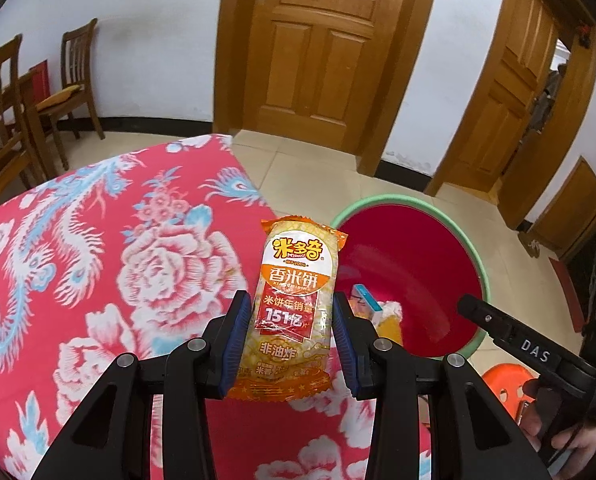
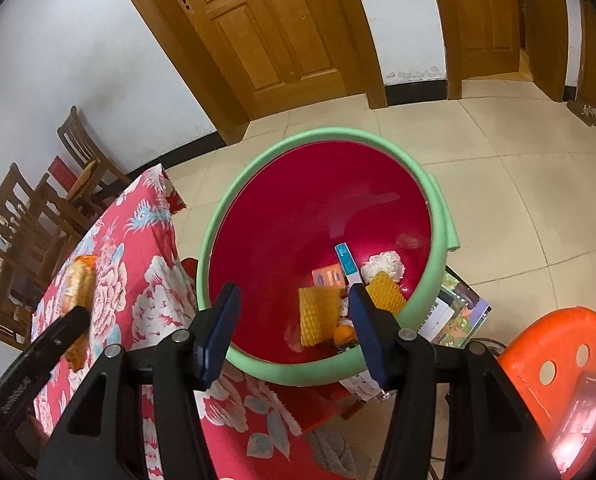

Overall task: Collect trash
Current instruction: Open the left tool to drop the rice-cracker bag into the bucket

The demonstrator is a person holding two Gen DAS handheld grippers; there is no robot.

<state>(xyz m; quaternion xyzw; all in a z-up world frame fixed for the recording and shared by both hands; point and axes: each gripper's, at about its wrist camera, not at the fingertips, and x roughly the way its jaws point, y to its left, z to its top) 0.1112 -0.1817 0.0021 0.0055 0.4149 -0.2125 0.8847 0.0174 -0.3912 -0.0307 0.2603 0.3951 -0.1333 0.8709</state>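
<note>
My left gripper [image 1: 292,344] is shut on an orange rice-cracker packet [image 1: 294,304] and holds it upright above the red floral tablecloth [image 1: 98,280], just left of the red basin with a green rim [image 1: 402,280]. The packet [image 2: 78,280] and left gripper also show at the left of the right wrist view. My right gripper [image 2: 294,336] is open and empty, over the near rim of the basin [image 2: 298,372]. In the basin lie yellow foam nets [image 2: 318,312], a blue-white box [image 2: 348,266], crumpled white paper [image 2: 386,264], an orange wrapper [image 2: 328,278] and a small orange [image 2: 344,334].
An orange plastic stool [image 2: 558,364] stands at the right with a phone-like thing on it. Printed papers [image 2: 454,308] lie under the basin. Wooden chairs [image 1: 18,112] stand behind the table. Wooden doors [image 1: 318,48] and tiled floor lie beyond.
</note>
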